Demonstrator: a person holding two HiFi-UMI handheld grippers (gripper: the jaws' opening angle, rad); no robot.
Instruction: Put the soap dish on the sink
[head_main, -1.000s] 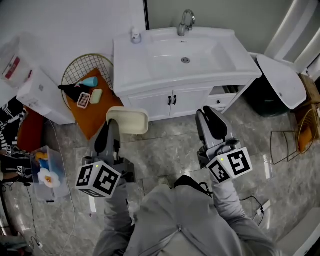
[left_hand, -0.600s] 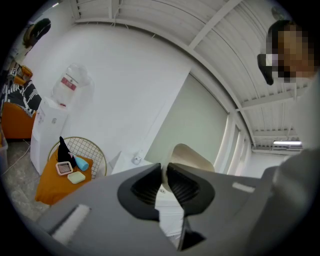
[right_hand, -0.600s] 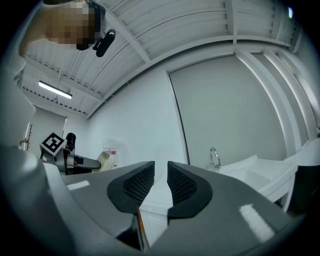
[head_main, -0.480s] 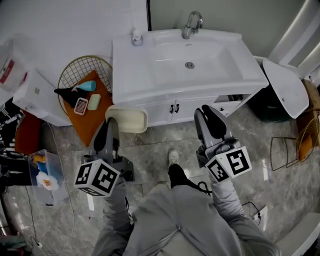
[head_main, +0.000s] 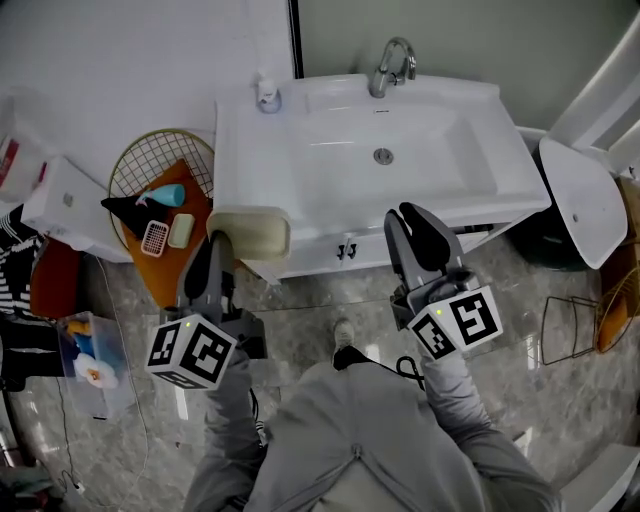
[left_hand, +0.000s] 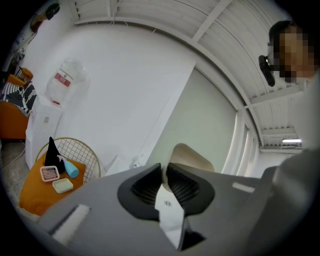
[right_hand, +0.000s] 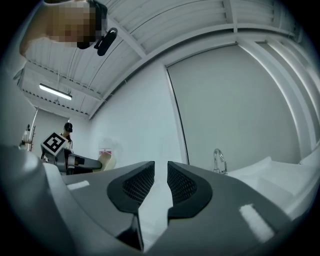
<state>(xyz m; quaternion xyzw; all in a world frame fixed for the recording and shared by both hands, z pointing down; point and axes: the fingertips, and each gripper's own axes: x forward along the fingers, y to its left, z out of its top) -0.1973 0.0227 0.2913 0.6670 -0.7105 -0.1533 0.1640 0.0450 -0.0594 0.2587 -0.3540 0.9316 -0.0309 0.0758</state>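
Note:
My left gripper (head_main: 224, 243) is shut on the rim of a cream soap dish (head_main: 249, 231), which hangs over the front left corner of the white sink (head_main: 300, 175). The left gripper view shows the dish (left_hand: 191, 157) sticking up past the pinched fingertips of that gripper (left_hand: 165, 172). My right gripper (head_main: 414, 224) hovers at the sink's front edge, right of centre. Its jaws (right_hand: 160, 172) stand close together with a narrow slit and nothing between them. That view also catches the held dish (right_hand: 106, 161) far to the left.
A chrome faucet (head_main: 391, 62) and a small dispenser bottle (head_main: 266, 93) stand at the sink's back. A round wire basket (head_main: 150, 150) with an orange cloth and small toiletries sits left of the cabinet. A white lidded bin (head_main: 580, 200) is at the right.
The person has stepped closer to the sink. Both grippers moved forward; the dish went from in front of the cabinet to over the sink's front left corner.

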